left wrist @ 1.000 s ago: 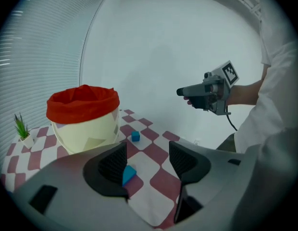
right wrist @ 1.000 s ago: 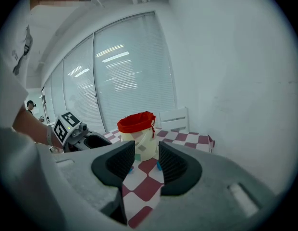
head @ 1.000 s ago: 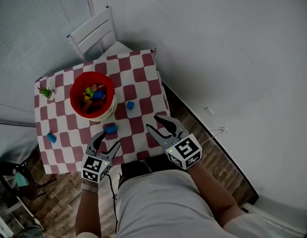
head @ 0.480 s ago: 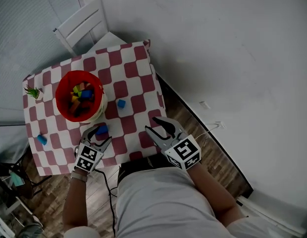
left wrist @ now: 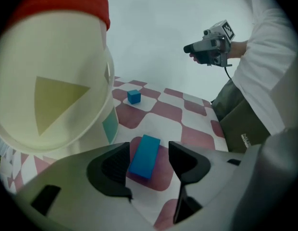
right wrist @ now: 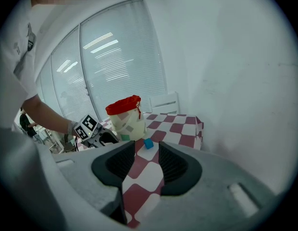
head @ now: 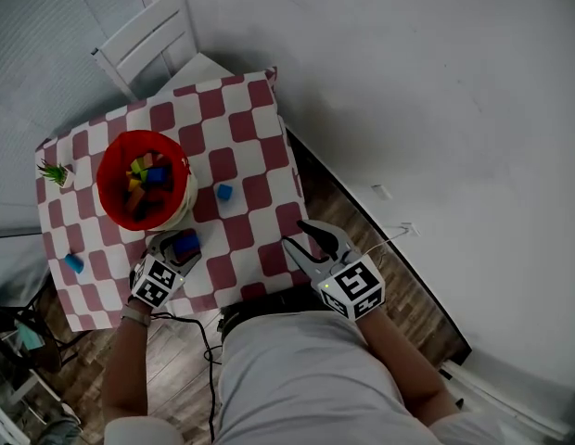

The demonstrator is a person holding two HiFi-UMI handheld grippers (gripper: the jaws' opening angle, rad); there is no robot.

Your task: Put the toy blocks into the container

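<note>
The left gripper has its fingers apart around a blue block lying on the table just beside the bucket. The block lies skewed, so closing may twist it loose. The right gripper, fingers apart, holds nothing.
</note>
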